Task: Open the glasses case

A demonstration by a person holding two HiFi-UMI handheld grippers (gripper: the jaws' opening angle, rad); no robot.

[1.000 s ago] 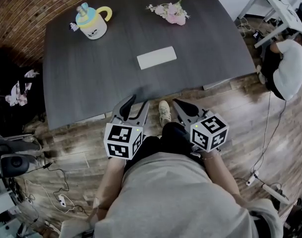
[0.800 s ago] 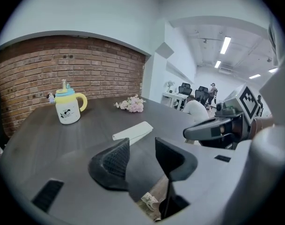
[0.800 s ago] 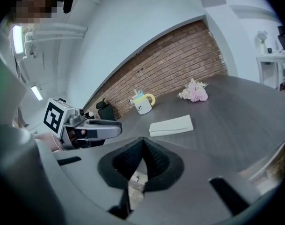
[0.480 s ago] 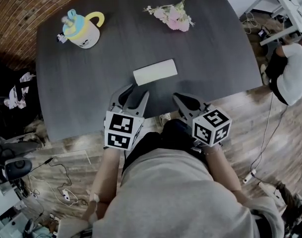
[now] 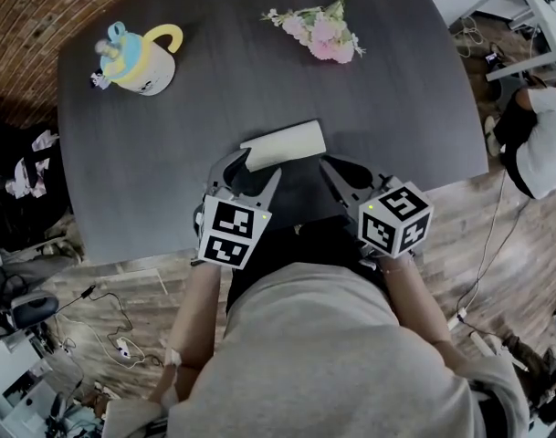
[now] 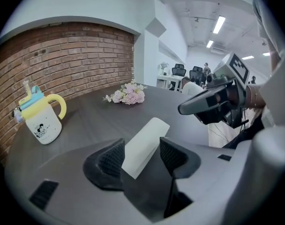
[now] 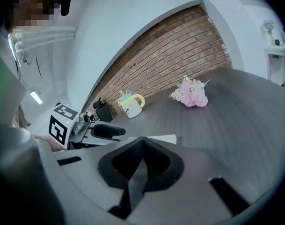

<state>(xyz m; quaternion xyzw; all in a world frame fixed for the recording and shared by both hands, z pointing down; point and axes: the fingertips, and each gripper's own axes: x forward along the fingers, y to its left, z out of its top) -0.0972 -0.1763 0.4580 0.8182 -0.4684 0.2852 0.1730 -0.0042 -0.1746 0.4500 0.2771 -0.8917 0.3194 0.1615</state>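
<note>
Zero steps done: the glasses case (image 5: 284, 144) lies flat and shut on the dark surface (image 5: 396, 108), with no gap showing along its lid in any view.
Where the case is: near the surface's front edge, well apart from the other things, its long side running across the person's front.
Left tool (image 5: 246, 173): jaws apart, one on each side of the case's near end in the left gripper view; I cannot tell whether either pad touches it.
Right tool (image 5: 330, 165): jaws pressed together on nothing, tip just beside the case's other end; the right gripper view shows a white strip of the case past that tip.
Step in hand, as I judge it: bringing both tools up to the case, the left one lined up to clamp an end.
What is left: get a hold on the case, steady it, lift the lid.
Count of task things: one case.
Count of tools: two.
Count of other things: one mug (image 5: 139, 57) with a yellow handle at the far left; one bunch of pink flowers (image 5: 319, 30) at the far middle.
</note>
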